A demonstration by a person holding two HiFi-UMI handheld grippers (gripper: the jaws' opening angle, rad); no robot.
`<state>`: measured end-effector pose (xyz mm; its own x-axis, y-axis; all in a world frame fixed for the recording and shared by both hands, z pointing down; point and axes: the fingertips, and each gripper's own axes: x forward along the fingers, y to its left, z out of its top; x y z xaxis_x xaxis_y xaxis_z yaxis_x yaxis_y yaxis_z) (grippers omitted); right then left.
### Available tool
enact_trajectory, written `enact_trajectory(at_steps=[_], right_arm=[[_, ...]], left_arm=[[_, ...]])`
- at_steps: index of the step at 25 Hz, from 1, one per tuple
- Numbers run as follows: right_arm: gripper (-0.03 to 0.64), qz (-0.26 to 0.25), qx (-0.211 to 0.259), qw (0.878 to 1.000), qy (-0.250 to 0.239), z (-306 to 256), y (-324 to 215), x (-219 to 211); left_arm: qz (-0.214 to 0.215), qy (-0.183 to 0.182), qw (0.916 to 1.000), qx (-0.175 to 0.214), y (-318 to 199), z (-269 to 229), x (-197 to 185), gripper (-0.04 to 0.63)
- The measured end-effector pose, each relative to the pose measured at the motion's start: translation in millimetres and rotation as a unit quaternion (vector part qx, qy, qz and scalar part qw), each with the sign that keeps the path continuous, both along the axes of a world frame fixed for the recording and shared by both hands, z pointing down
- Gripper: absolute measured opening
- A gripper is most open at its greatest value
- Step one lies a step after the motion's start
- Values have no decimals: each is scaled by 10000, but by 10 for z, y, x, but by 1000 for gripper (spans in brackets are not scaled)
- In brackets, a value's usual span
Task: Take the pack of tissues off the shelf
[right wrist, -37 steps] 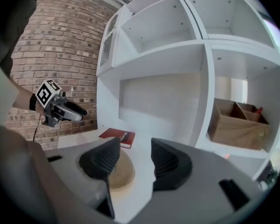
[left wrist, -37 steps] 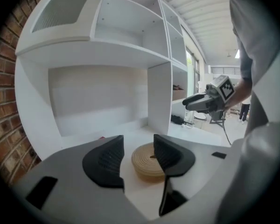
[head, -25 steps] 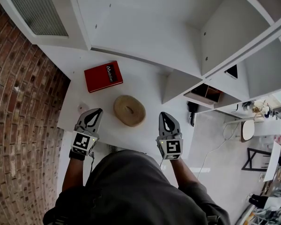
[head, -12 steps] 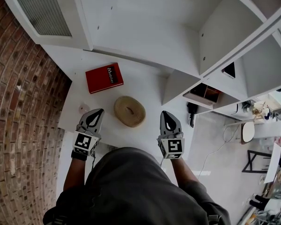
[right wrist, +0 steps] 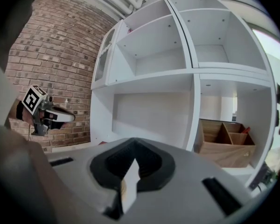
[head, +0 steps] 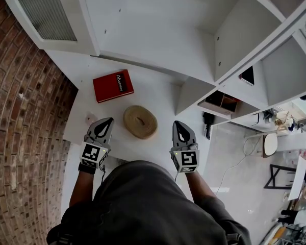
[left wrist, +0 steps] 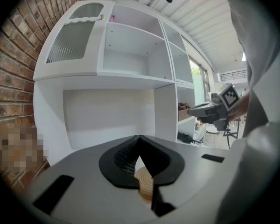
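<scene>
Barely anything has moved since a sec ago: both grippers sit at about the same spots over the near desk edge, and the objs on the desk (head: 163,93) lie as before. Left gripper (head: 106,123) has its jaws shut, tips together, nothing held; its own view only shows a sliver of the woven ring behind them. Right gripper (head: 179,127) is the same: jaws shut, empty, pointing toward the white shelf unit (head: 158,29). The pack of tissues (head: 112,84), a flat red pack w/ white print, lies on the desk at the back left, just below the lowest shelf board and near the brick wall (head: 25,116). It is well apart from both grippers, closer to the left one. The woven ring (head: 140,121), a tan coil, lies flat between the two grippers and a bit ahead of them, just this side of the pack, not touching it. A small pale round thing (head: 90,118) sits just beside the left gripper's tip, toward the wall. To the right, a wooden divider box (head: 222,101) stands in a lower compartment of the unit. The upper left of the unit has a door w/ ribbed glass (head: 46,17). The person's arms and dark top fill the bottom of the head view.
</scene>
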<state>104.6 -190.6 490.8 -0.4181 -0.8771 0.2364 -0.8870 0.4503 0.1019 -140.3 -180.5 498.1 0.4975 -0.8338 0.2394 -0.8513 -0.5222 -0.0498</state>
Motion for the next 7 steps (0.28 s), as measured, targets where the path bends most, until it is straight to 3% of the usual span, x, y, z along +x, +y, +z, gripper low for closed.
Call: enact_trajectory(at_steps=[7], right_arm=[[0,-6,-43,10000,-20,44,1,32]], left_arm=[[-5,-17,10000,-58,6,42,50,0]])
